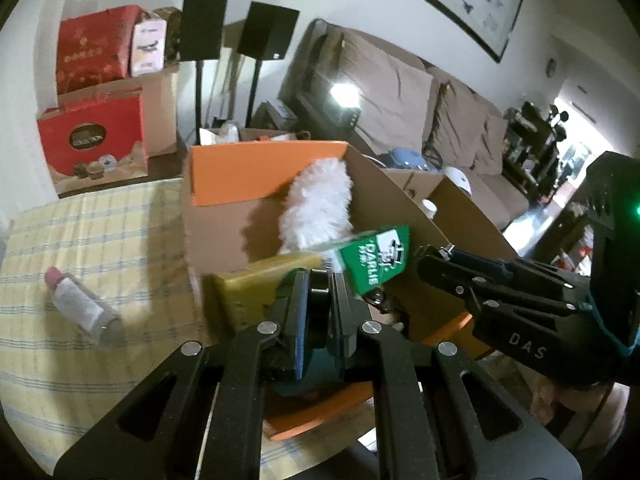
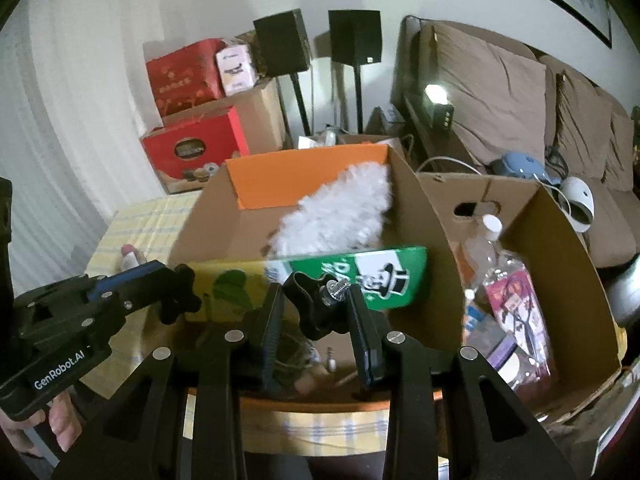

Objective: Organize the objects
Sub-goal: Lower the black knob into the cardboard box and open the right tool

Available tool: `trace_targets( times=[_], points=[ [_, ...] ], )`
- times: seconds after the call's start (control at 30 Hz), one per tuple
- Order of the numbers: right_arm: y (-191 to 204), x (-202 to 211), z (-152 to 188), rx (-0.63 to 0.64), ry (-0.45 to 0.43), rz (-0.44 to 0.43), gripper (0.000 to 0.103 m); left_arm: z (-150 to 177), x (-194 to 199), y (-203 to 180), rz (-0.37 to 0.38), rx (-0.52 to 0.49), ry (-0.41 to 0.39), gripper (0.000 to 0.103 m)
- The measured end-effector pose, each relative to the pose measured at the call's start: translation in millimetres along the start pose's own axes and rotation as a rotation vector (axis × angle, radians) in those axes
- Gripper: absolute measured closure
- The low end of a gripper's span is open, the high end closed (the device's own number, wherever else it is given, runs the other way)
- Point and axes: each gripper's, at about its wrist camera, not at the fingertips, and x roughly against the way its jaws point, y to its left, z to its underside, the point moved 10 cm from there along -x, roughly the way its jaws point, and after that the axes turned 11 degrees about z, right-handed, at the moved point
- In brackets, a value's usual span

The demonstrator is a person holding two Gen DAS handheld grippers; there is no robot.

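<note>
A green and yellow Darlie toothpaste box hangs over the open cardboard box with orange flaps. My left gripper is nearly shut on the yellow end of the toothpaste box. It shows from the side in the right wrist view. My right gripper is open over the cardboard box, just in front of the toothpaste box, with a black knob between its fingers. A white fluffy duster lies in the box. A small tube with a pink cap lies on the yellow checked tablecloth.
A second open cardboard box at the right holds a plastic bottle and packets. Red gift boxes and two black speakers stand at the back. A brown sofa runs along the right wall.
</note>
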Motion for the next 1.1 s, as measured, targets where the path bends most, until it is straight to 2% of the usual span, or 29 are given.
trace_targets(
  times=[0.23, 0.43, 0.6, 0.67, 0.7, 0.8, 0.87, 0.93, 1.1],
  points=[
    [-13, -15, 11, -0.023, 0.046, -0.006, 0.071, 11, -29, -18, 0.034, 0.003, 0.051, 0.093],
    [-18, -27, 21, -0.036, 0.076, 0.000, 0.071, 14, -39, -17, 0.044, 0.028, 0.078, 0.093],
    [-22, -32, 26, -0.052, 0.090, 0.001, 0.071, 13, -37, -17, 0.044, 0.034, 0.077, 0.085],
    [-23, -32, 25, -0.049, 0.088, 0.007, 0.069, 13, -32, -17, 0.040, 0.031, 0.069, 0.080],
    [-23, -31, 25, -0.051, 0.085, 0.006, 0.067, 12, -30, -17, 0.040, 0.029, 0.064, 0.074],
    [-24, -28, 22, -0.056, 0.073, 0.009, 0.052, 8, -20, -17, 0.033, 0.024, 0.037, 0.059],
    [-25, -25, 18, -0.059, 0.061, 0.010, 0.051, 4, -13, -15, 0.016, 0.016, 0.019, 0.054],
    [-25, -21, 15, -0.061, 0.053, 0.010, 0.049, 1, -6, -12, -0.008, 0.005, 0.002, 0.044],
    [-20, -11, 6, -0.061, 0.025, 0.008, 0.037, -6, 13, 0, -0.056, -0.002, -0.036, 0.026]
  ],
)
